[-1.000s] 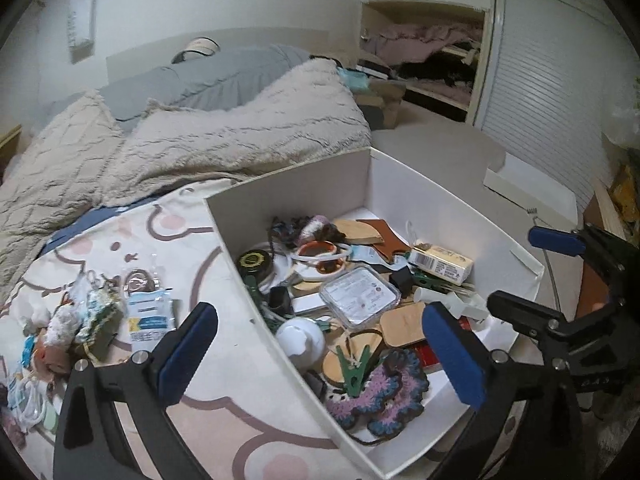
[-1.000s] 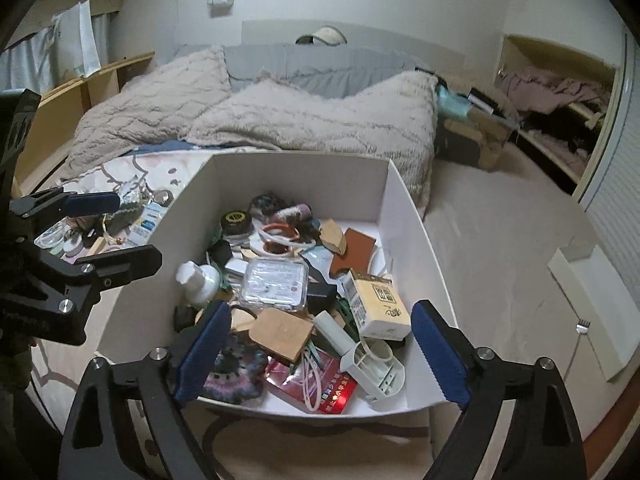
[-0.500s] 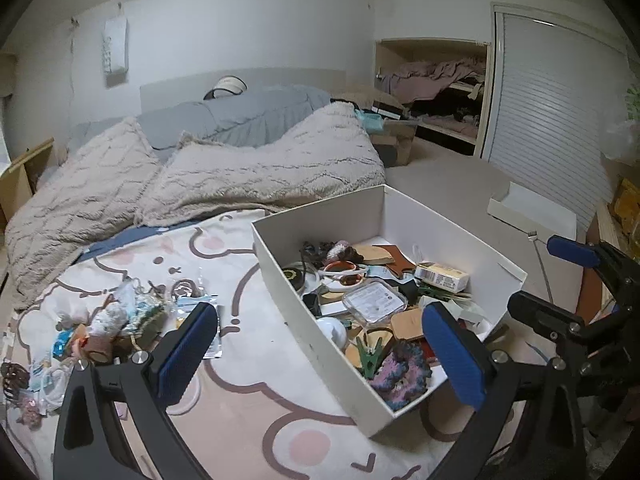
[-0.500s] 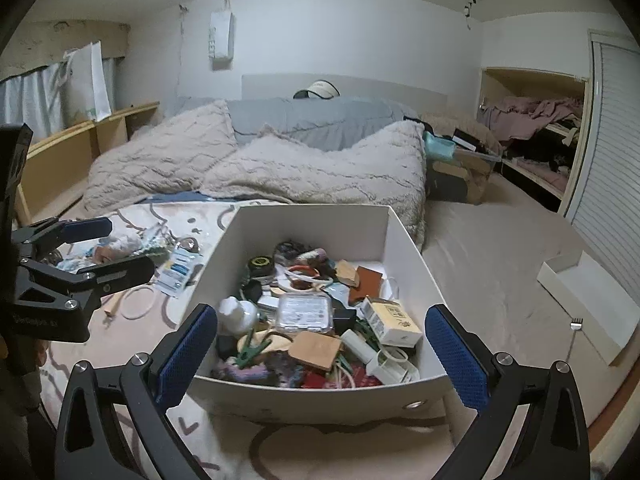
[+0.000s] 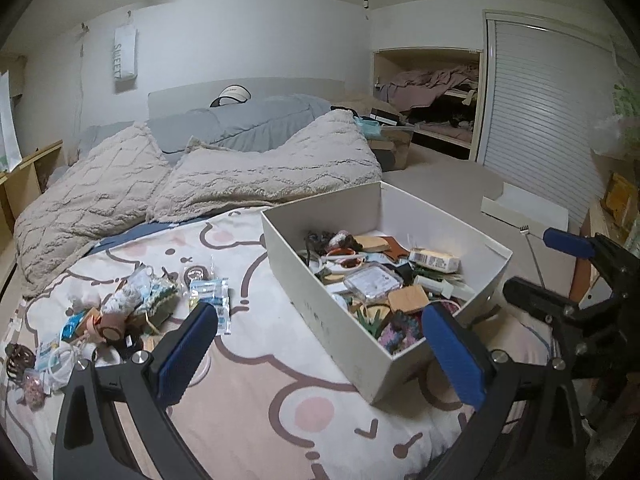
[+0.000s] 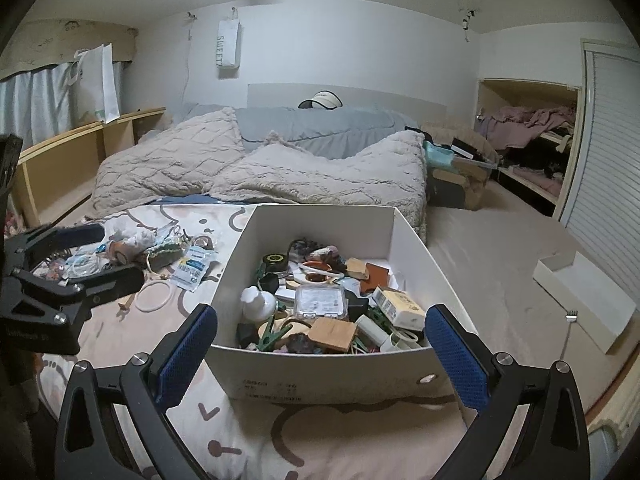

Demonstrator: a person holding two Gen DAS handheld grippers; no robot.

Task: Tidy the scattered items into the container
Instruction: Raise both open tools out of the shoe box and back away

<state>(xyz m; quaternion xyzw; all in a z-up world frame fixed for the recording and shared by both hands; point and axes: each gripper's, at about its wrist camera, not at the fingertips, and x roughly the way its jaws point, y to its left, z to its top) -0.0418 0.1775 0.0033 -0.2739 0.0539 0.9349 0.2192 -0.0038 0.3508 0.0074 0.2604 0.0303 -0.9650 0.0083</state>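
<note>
A white container [image 5: 320, 312] [image 6: 320, 376] stands on the patterned bedsheet, filled with several small items such as a clear case [image 6: 319, 300] and a wooden block [image 6: 332, 334]. Scattered items [image 5: 120, 308] [image 6: 132, 248] lie in a pile to its left, with a blue-white packet [image 5: 210, 300] and a white ring [image 6: 154, 302]. My left gripper [image 5: 320, 344] [image 6: 88, 260] is open and holds nothing, between the pile and the container's near corner. My right gripper [image 6: 322, 354] [image 5: 560, 272] is open wide and holds nothing, just short of the container's near wall.
A beige knitted blanket [image 5: 240, 176] and grey duvet [image 6: 320, 128] cover the far bed. A wooden shelf [image 6: 80, 148] runs along the left. A white lid [image 6: 588, 296] lies on the carpet at right, near a slatted door [image 5: 540, 112].
Both grippers have drawn back from the container and tilted up, so it looks smaller and farther. The right jaws have spread wider. The scattered pile has come into the left wrist view.
</note>
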